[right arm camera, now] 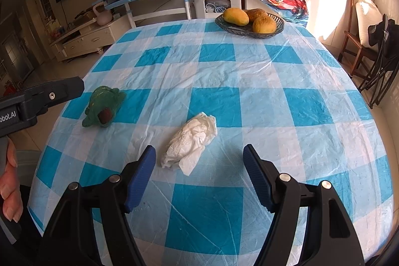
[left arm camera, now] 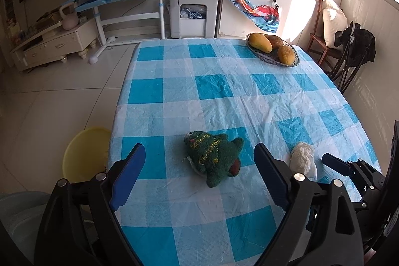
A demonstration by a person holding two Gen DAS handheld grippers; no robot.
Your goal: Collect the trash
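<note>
Two pairs of hand-held tongs hang over a table (right arm camera: 261, 71) covered in a blue-and-white checked plastic cloth. The right tongs (right arm camera: 199, 153) stand wide apart with nothing between the blue pads, aimed down at a crumpled white tissue (right arm camera: 190, 141) lying just beyond their tips. The tissue is a loose, wrinkled wad, longer than it is wide, one thin corner trailing flat toward the near edge of the table. The left tongs (left arm camera: 199, 153) are also spread wide and empty, above a green plush toy (left arm camera: 215, 157) stitched with gold lettering, which lies on the cloth beside the tissue (left arm camera: 303, 158) without touching it. A person's fingers (right arm camera: 10, 181) grip the left tool's handle at the edge of the right camera's view. At the far end of the table, a woven dish (right arm camera: 249, 29) holds a mango and two bread rolls. A yellow bin (left arm camera: 84, 153) sits on the floor beside the table's left edge.
</note>
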